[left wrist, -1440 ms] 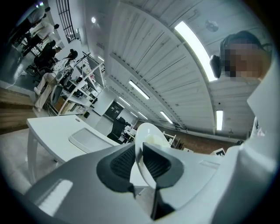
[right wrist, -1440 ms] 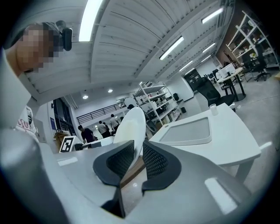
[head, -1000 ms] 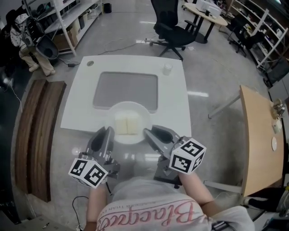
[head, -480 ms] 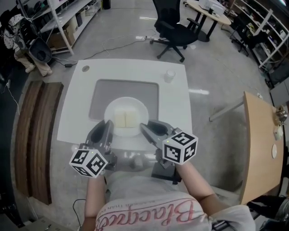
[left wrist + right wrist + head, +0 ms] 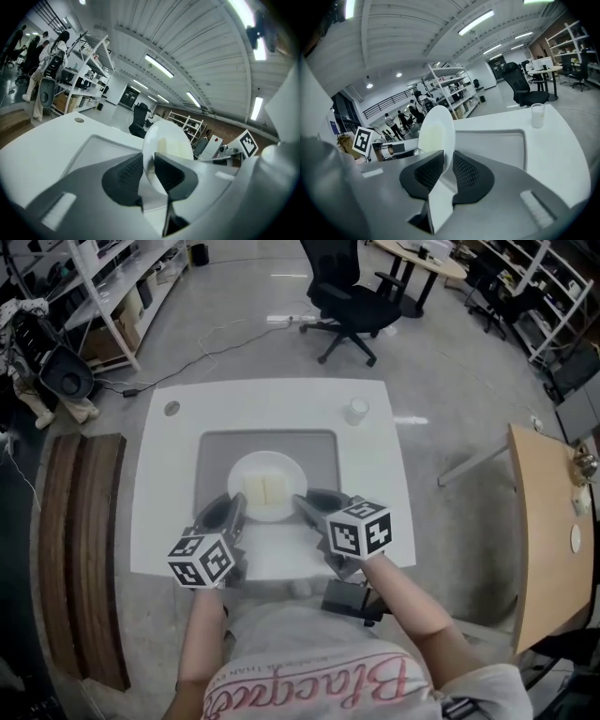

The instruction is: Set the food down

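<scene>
**Two hand-held grippers hold a round white plate (image 5: 241, 473) of pale yellow food (image 5: 266, 487) above a grey tray (image 5: 215, 450).**

The left gripper (image 5: 232, 507) (image 5: 148, 159) has the plate's (image 5: 158, 131) near-left rim between its ribbed black pads, and its jaws have just been opening a little. The right gripper (image 5: 308, 505) (image 5: 448, 161) clamps the near-right rim of the plate (image 5: 443, 115), and its jaws have just been closing further on it. The food, two rectangular blocks side by side, lies mid-plate, just ahead of both grippers and between them. The shallow rectangular tray sits under the plate on a white square table (image 5: 167, 521); whether plate and tray touch cannot be told. A small translucent cup (image 5: 356, 410) (image 5: 537, 115) stands well beyond the right gripper, off to its right.
</scene>
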Action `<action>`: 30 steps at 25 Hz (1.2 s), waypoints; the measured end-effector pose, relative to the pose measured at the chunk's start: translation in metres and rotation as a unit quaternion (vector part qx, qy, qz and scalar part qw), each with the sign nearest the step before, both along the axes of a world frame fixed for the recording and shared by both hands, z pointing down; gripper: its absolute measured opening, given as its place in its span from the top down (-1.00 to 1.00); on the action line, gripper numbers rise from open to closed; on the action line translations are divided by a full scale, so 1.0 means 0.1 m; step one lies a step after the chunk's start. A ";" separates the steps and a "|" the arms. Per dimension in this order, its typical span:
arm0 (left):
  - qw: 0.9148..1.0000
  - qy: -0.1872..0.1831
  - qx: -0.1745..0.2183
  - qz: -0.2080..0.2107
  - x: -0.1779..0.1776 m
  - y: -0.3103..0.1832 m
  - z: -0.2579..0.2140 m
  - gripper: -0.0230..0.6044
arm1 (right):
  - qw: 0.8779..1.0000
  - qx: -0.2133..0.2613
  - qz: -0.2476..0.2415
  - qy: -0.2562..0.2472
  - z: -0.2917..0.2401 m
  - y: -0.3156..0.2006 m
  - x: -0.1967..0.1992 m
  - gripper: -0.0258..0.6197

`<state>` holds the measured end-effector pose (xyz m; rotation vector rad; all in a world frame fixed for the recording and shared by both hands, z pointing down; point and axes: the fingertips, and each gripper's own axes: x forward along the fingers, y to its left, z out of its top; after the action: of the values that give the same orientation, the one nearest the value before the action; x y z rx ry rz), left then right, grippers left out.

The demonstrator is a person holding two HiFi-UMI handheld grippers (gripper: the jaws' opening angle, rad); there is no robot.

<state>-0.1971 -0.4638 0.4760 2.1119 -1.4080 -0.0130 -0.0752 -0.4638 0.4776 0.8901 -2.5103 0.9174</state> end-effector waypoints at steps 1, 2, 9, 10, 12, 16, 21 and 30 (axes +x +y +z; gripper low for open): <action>1.000 -0.005 -0.011 0.007 -0.02 -0.05 0.08 0.69 | 1.000 -0.006 0.005 0.009 0.07 -0.05 -0.02 0.73; 1.000 -0.008 -0.021 0.013 -0.03 -0.10 0.17 0.69 | 1.000 -0.011 0.010 0.018 0.14 -0.10 -0.03 0.73; 0.995 -0.021 -0.086 0.048 0.01 -0.29 0.65 0.70 | 0.995 -0.055 0.041 0.072 0.63 -0.24 0.01 0.72; 0.994 -0.027 -0.093 0.053 0.02 -0.30 0.69 0.71 | 0.994 -0.060 0.045 0.082 0.68 -0.25 0.02 0.72; 0.992 -0.041 -0.106 0.060 0.03 -0.31 0.78 0.72 | 0.991 -0.067 0.047 0.105 0.81 -0.26 0.04 0.71; 0.988 -0.069 -0.119 0.073 0.06 -0.35 0.93 0.72 | 0.985 -0.081 0.053 0.140 1.01 -0.26 0.07 0.68; 0.983 -0.081 -0.136 0.091 0.07 -0.46 1.05 0.69 | 0.981 -0.085 0.082 0.153 1.11 -0.33 0.08 0.64; 0.969 -0.162 -0.161 0.091 0.03 -0.55 1.24 0.56 | 0.966 0.004 0.083 0.247 1.12 -0.43 0.01 0.74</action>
<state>-0.1939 -0.5186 0.6000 2.0168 -1.2822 0.6180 -0.0738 -0.5065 0.5892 1.1784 -2.0373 0.6311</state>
